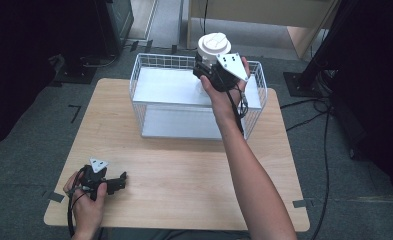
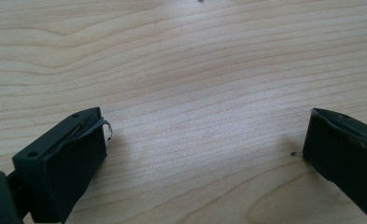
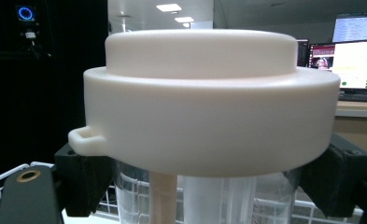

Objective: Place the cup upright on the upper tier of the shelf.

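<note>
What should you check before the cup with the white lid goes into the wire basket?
1. Right tongs grip the cup: ok, jaws pinch it just under the lid.
2. Cup upright: ok, lid on top.
3. Cup over the basket: ok in the high view, near the back rim.
4. Room inside the basket: ok, white floor looks bare.
5. Left tongs out of the way: ok, open, resting at the table near corner.
6. Lid shut tight: cannot tell.
</note>
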### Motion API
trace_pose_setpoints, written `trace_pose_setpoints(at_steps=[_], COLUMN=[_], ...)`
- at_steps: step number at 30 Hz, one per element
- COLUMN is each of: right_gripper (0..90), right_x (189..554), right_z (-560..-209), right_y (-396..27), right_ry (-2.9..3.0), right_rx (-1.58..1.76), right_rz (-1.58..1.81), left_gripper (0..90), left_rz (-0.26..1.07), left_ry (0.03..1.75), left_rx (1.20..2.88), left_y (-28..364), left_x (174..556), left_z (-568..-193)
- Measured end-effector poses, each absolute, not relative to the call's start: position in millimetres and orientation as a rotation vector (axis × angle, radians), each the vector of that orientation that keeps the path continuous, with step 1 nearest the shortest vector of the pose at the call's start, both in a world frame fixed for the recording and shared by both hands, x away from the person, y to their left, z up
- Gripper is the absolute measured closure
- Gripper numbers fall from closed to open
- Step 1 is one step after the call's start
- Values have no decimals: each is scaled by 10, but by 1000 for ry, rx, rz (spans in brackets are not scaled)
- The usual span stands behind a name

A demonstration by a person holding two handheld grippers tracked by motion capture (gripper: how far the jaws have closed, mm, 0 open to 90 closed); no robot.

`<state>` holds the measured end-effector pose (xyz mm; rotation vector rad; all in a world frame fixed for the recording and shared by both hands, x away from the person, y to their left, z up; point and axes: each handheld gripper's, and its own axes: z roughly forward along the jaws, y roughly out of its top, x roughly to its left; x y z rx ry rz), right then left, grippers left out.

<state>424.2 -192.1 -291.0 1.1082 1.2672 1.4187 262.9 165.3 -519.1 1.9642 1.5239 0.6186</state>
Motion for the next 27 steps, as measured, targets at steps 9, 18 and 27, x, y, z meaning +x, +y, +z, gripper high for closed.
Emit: trace_pose_setpoints(at_steps=[9, 18, 27], right_gripper=[145, 0, 0], right_x=[4252, 4198, 4030], right_z=[-2917, -2951, -3100], right_y=[-1886, -1959, -2059], right_ry=[1301, 1399, 1429], right_rx=[1085, 1094, 1073], right_rz=[1435, 1429, 1436], left_gripper=[0, 0, 0], left_rz=[619, 619, 619], left_ry=[1523, 1524, 1524], left_rx=[1967, 1964, 1964], left_y=[1655, 1653, 1653], left_x=[2629, 2629, 2629], left_z=[-5191, -5192, -5192])
